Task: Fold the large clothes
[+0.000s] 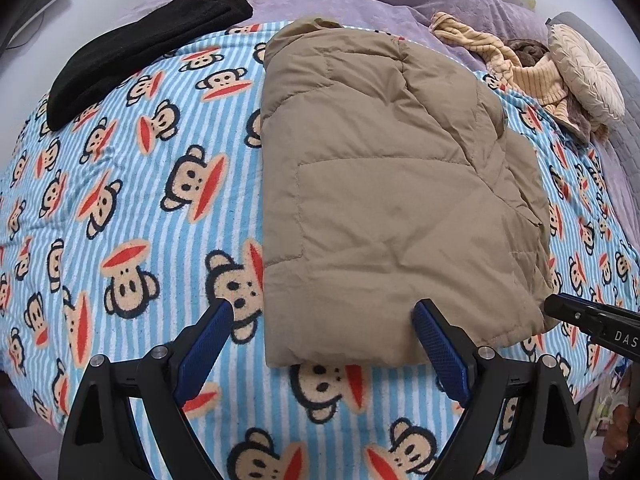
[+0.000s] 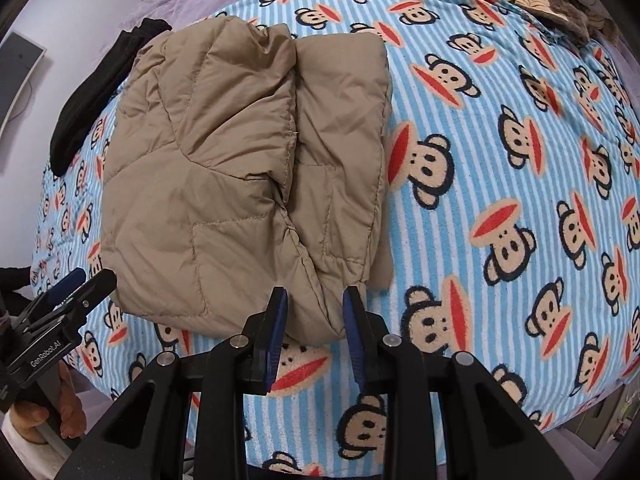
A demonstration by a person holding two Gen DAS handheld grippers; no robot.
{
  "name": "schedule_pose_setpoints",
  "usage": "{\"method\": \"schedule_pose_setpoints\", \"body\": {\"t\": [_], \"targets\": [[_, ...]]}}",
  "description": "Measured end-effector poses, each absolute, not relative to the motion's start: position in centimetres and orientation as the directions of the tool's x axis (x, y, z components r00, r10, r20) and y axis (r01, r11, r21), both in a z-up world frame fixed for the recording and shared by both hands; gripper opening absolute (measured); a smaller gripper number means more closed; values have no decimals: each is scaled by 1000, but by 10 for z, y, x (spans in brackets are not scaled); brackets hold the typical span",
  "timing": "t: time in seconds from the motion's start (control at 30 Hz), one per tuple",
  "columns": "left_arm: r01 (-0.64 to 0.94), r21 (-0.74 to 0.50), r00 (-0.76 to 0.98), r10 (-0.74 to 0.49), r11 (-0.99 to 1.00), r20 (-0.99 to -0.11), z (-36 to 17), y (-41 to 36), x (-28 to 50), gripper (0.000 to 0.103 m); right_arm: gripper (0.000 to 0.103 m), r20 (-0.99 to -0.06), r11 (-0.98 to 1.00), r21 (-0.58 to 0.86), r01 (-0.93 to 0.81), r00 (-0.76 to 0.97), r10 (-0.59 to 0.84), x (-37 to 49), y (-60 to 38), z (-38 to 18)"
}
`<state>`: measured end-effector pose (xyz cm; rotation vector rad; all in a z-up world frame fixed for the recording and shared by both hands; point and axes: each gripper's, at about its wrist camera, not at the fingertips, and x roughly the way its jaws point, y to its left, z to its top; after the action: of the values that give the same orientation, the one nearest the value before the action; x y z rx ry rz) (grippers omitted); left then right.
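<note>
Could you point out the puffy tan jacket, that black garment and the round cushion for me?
Tan jacket (image 1: 380, 184): left wrist view, on its quilted top panel.
Black garment (image 1: 132, 52): left wrist view, on its middle.
Round cushion (image 1: 586, 72): left wrist view, on its pleated face.

Both grippers are the same build: chunky matte-black plastic frames with triangular cutouts in the arms and round silver screws at the pivots. The left gripper (image 1: 322, 312) has blue textured pads (image 1: 440, 350) lining the inner faces of its fingers. The right gripper (image 2: 315, 294) carries the same blue pads (image 2: 354, 334). White "GenRobot.AI" lettering sits on the left one's body, seen from the right wrist camera, and "DAS" is printed on the right one's side.
</note>
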<state>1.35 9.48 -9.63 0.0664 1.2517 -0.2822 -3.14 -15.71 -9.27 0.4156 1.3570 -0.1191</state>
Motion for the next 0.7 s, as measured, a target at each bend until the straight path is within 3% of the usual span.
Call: {"method": "schedule_pose_setpoints", "body": {"t": [0.37, 0.4, 0.47, 0.57, 0.6, 0.7], "targets": [[217, -85, 329, -155, 972, -932, -58, 87, -45, 92, 33, -941, 918, 283, 278, 267, 210, -80, -159, -60], [217, -81, 337, -153, 973, -929, -54, 86, -50, 92, 35, -938, 920, 284, 269, 276, 209, -83, -159, -55], [214, -78, 351, -151, 974, -924, -44, 83, -59, 92, 48, -935, 924, 279, 262, 293, 199, -87, -159, -47], [198, -80, 375, -151, 977, -915, -30, 85, -67, 92, 50, -926, 930, 271, 247, 331, 182, -90, -158, -32], [191, -81, 384, -150, 978, -911, -26, 86, -69, 103, 51, -922, 933, 267, 244, 345, 173, -91, -156, -26], [171, -77, 415, -143, 982, -899, -15, 91, -70, 103, 67, -908, 938, 250, 239, 393, 142, -93, -154, -11]]}}
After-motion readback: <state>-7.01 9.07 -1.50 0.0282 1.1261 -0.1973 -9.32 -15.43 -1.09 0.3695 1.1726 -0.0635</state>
